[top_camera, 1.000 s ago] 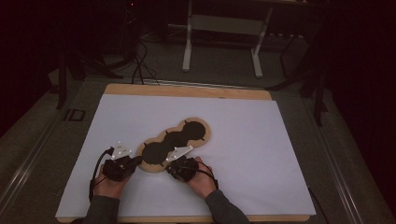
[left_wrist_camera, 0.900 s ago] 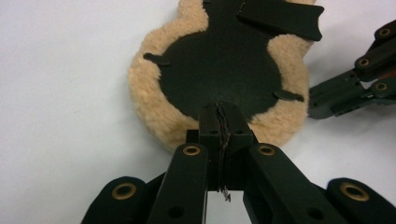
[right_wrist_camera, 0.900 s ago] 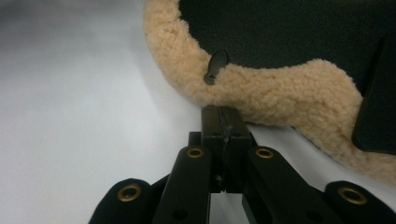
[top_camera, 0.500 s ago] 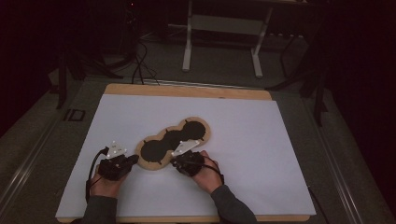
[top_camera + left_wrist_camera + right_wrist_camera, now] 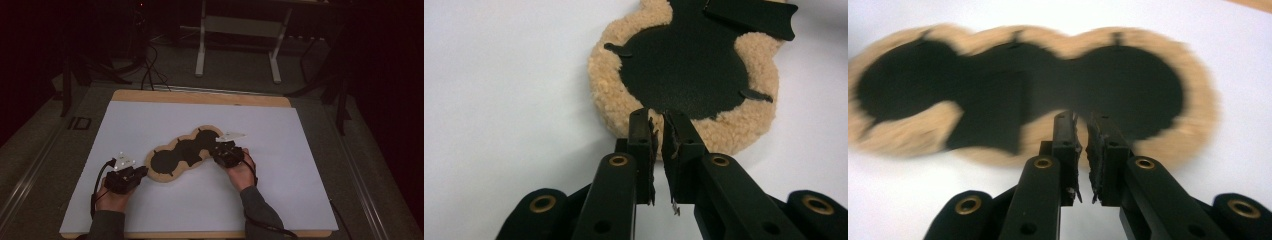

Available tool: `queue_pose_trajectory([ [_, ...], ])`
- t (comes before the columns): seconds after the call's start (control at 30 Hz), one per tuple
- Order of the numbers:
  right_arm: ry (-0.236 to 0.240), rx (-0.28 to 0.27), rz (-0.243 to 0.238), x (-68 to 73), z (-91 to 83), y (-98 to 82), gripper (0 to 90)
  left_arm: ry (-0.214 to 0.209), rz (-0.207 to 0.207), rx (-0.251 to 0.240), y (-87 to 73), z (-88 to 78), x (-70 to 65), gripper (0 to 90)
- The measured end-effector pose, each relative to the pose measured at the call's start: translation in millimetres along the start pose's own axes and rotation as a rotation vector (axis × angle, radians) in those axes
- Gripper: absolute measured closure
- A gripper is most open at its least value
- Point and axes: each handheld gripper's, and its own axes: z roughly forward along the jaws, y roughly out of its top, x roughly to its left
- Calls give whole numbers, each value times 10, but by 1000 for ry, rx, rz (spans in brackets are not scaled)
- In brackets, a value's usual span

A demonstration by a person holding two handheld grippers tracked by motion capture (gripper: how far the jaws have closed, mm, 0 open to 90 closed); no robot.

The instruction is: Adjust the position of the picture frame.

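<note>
The fleece-edged mat (image 5: 184,154) lies flat mid-tabletop (image 5: 300,190); the left tool (image 5: 142,172) sits at its near-left lobe, the right tool (image 5: 216,151) at its far-right lobe; both tools' jaws have just been opening, a narrow gap, nothing between them. The risk I see: closing now nips only loose fleece, so the mat slips free or drags crooked.

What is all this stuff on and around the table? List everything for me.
Fleece pad: one, tan woolly rim with black inner face, three joined round lobes, lying flat mid-table.
White sheet: one, white, covering the tabletop.
Wooden board: one, light wood, showing along the sheet's far edge.
Stand legs: one pair, pale grey, on the floor beyond the table.
Cables: several, black, on the floor at far left.
Left hand-held gripper: one, black, at the pad's near-left end, jaws slightly apart, just opening, nothing between them.
Right hand-held gripper: one, black, at the pad's right lobe, jaws slightly apart, just opening.
</note>
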Motion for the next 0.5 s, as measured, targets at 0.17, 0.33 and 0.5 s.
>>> queue_pose_trajectory([
  [0.17, -60, -3, 74, -219, 11, 1, 806, 11, 13, 15, -34, -3, -22, 815],
  [0.33, -122, 14, 145, -390, 91, 12, 741, 9, 4, 30, -58, 2, -25, 775],
  [0.5, -123, 17, 195, -466, 154, 40, 717, 15, 9, 57, -93, 29, -55, 756],
])
